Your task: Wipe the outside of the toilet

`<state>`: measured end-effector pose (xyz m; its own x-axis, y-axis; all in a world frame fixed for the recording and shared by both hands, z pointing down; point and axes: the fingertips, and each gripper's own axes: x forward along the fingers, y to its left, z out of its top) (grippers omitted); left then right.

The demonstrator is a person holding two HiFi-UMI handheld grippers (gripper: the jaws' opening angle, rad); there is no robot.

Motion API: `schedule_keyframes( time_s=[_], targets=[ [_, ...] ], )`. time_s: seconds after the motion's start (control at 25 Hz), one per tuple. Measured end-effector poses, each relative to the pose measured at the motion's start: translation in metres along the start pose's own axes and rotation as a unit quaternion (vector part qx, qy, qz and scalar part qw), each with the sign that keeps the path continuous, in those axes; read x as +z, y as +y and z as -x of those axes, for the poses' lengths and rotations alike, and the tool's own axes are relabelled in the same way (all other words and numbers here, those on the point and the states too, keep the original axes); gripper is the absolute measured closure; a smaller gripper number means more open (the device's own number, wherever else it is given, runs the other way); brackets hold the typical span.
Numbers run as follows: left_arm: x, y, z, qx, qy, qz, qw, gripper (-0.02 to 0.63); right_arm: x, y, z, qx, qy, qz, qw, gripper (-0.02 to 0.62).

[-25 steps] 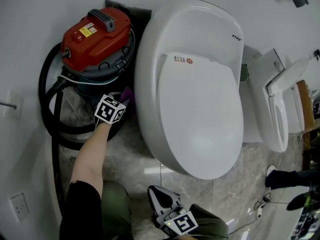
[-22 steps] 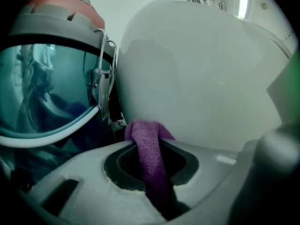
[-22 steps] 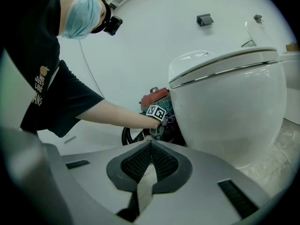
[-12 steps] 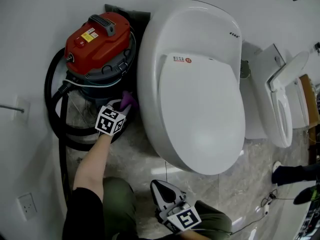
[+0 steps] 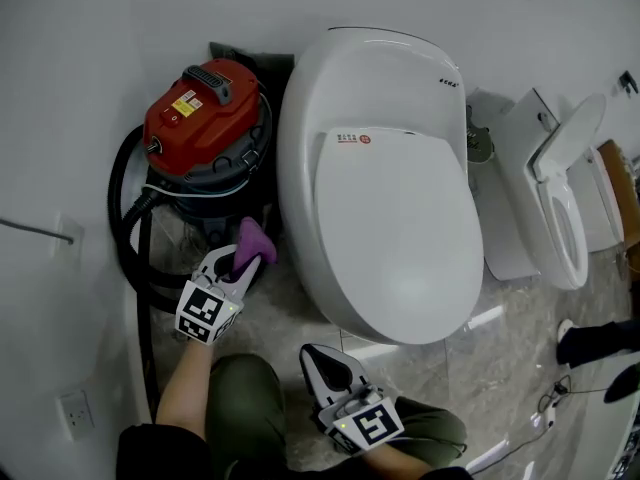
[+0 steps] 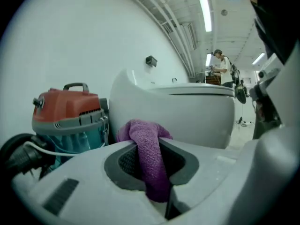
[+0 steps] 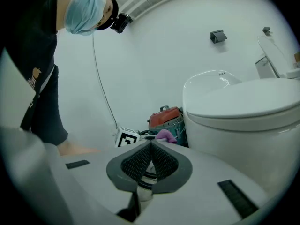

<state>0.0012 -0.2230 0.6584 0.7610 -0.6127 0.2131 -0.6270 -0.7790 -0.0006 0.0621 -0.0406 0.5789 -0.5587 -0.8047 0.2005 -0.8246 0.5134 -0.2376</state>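
The white toilet (image 5: 385, 188) with its lid down fills the middle of the head view; its bowl side (image 6: 187, 118) faces the left gripper view. My left gripper (image 5: 240, 258) is shut on a purple cloth (image 5: 252, 240) and sits just off the toilet's left flank, between it and the vacuum. The cloth (image 6: 149, 156) bulges out between the pads. My right gripper (image 5: 318, 368) is low in the head view, below the toilet's front, shut with nothing held. In the right gripper view the toilet (image 7: 243, 111) stands at right and the cloth (image 7: 165, 136) shows beyond the closed pads (image 7: 143, 161).
A red canister vacuum (image 5: 205, 128) with a black hose (image 5: 130, 228) stands close to the toilet's left side against the wall. A second toilet (image 5: 565, 213) with its lid up stands at right. A wall socket (image 5: 75, 408) is lower left. My knees are below.
My left gripper has drawn back down and toward me with the cloth, away from the gap beside the vacuum. The right gripper has hardly moved.
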Motion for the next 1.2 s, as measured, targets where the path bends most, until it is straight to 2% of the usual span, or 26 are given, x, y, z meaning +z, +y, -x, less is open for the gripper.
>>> schedule_keyframes(
  time_s=[0.08,0.24,0.36,0.52,0.68,0.92,1.08,1.2],
  targets=[
    [0.012,-0.014,0.018,-0.006,0.0,-0.02,0.9998,0.535,0.005,-0.002,0.001,-0.005,-0.007,0.001,1.0,0.595],
    [0.033,-0.038,0.048,-0.008,-0.01,-0.034,0.9993,0.535,0.023,-0.009,0.002,-0.014,-0.027,0.011,0.999,0.595],
    [0.041,-0.06,0.069,-0.012,-0.003,-0.046,0.9989,0.535,0.045,-0.009,0.004,-0.011,-0.051,0.021,0.998,0.595],
    [0.052,-0.079,0.096,-0.001,0.002,-0.019,0.9998,0.535,0.061,-0.021,0.012,-0.029,-0.057,0.023,0.998,0.595],
    [0.065,-0.09,0.112,0.011,-0.003,-0.011,0.9999,0.535,0.089,-0.03,0.017,-0.043,-0.098,0.032,0.994,0.595],
    [0.089,-0.101,0.115,0.001,-0.016,-0.02,0.9997,0.535,0.096,-0.04,0.017,-0.049,-0.108,0.037,0.992,0.597],
    [0.104,-0.101,0.113,0.003,-0.024,-0.031,0.9992,0.535,0.086,-0.053,0.018,-0.076,-0.071,0.046,0.993,0.597],
    [0.113,-0.101,0.111,0.002,-0.033,-0.042,0.9986,0.535,0.089,-0.057,0.02,-0.083,-0.072,0.045,0.993,0.597]
  ],
)
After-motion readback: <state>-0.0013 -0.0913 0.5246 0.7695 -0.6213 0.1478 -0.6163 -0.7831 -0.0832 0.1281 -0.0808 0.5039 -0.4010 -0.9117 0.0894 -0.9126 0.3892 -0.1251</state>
